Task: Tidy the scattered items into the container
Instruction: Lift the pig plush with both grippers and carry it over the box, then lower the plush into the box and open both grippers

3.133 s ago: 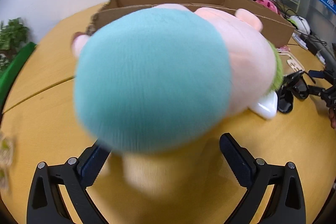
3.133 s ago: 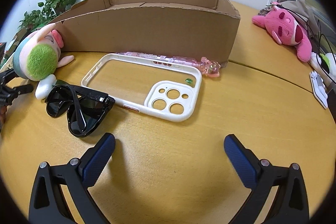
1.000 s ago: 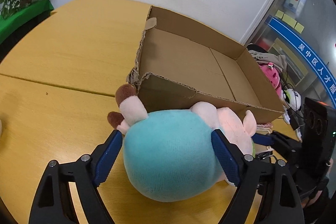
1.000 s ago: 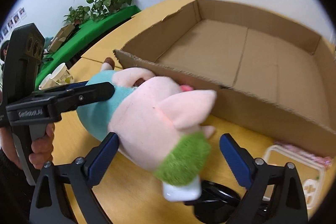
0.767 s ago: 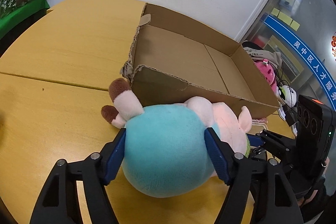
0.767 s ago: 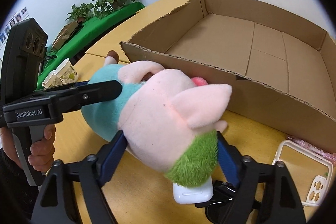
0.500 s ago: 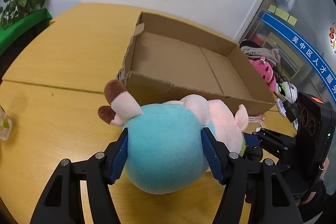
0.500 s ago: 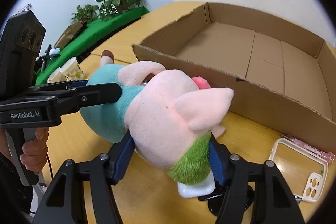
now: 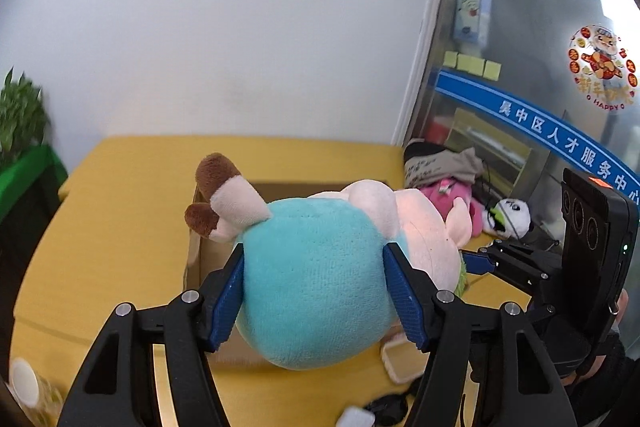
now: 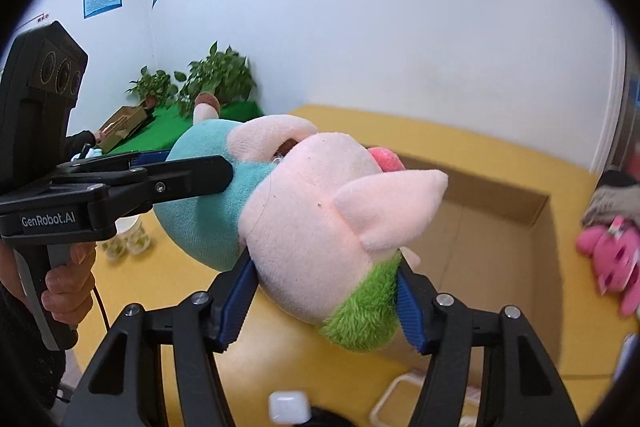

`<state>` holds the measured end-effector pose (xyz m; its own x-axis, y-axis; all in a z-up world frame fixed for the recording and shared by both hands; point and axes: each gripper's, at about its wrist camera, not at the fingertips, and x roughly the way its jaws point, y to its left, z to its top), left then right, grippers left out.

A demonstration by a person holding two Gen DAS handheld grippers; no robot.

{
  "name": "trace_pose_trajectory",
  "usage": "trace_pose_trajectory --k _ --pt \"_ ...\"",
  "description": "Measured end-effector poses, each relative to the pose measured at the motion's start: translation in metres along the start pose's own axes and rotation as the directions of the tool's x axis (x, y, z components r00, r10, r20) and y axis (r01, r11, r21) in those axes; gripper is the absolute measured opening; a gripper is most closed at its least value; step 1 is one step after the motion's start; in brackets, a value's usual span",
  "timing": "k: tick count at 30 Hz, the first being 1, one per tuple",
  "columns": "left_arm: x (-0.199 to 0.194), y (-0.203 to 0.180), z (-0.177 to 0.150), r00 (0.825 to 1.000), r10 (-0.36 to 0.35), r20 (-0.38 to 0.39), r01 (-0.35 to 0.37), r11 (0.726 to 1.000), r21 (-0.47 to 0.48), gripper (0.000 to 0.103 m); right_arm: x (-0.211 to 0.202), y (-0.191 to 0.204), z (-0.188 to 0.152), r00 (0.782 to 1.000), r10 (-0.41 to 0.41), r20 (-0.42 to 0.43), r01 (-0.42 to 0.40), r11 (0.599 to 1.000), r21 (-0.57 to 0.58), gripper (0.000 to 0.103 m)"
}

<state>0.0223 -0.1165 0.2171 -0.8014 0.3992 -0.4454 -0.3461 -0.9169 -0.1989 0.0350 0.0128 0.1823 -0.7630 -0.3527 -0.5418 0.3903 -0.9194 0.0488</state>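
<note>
A plush pig (image 9: 316,291) with a teal body, pink head and green tuft hangs in the air between both grippers. My left gripper (image 9: 316,295) is shut on its teal body. My right gripper (image 10: 324,295) is shut on its pink head (image 10: 316,227) near the green tuft. The open cardboard box (image 10: 492,227) lies below and behind the plush; in the left wrist view only its left wall (image 9: 196,263) shows. A white earbud case (image 10: 289,407), a white phone case (image 9: 402,357) and black sunglasses (image 9: 386,407) lie on the yellow table below.
A pink plush (image 10: 616,259), a panda toy (image 9: 506,219) and a heap of cloth (image 9: 440,163) lie at the table's right end. Paper cups (image 10: 128,235) stand at the left. Green plants (image 10: 216,75) stand by the wall.
Both grippers closed on the plush pig and lifted it off the table. It now hangs higher, above the near wall of the box.
</note>
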Motion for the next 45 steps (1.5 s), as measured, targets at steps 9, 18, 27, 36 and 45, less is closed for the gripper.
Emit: trace_pose_trajectory --k 9,18,27,36,45 --pt "0.01 0.013 0.091 0.994 -0.016 0.108 0.013 0.999 0.033 0.07 -0.019 -0.03 0.09 0.994 -0.051 0.099 0.058 0.996 -0.066 0.062" --pt "0.029 0.019 0.168 0.987 -0.023 0.16 0.013 0.998 0.063 0.07 -0.015 -0.053 0.16 0.984 -0.08 0.158 0.092 0.993 -0.069 0.061" --pt "0.103 0.052 0.164 0.998 -0.013 0.058 0.013 1.0 0.002 0.07 0.045 -0.076 0.16 0.991 -0.082 0.106 0.086 0.996 -0.027 0.061" --pt "0.196 0.098 0.11 0.992 -0.001 -0.126 -0.014 0.993 -0.121 0.07 0.14 -0.105 0.122 0.999 -0.032 -0.038 0.033 0.999 0.039 0.06" --pt "0.28 0.127 0.053 0.945 0.027 -0.326 -0.084 0.983 -0.164 0.07 0.228 -0.133 0.066 0.98 0.026 -0.199 0.0 0.991 0.132 0.06"
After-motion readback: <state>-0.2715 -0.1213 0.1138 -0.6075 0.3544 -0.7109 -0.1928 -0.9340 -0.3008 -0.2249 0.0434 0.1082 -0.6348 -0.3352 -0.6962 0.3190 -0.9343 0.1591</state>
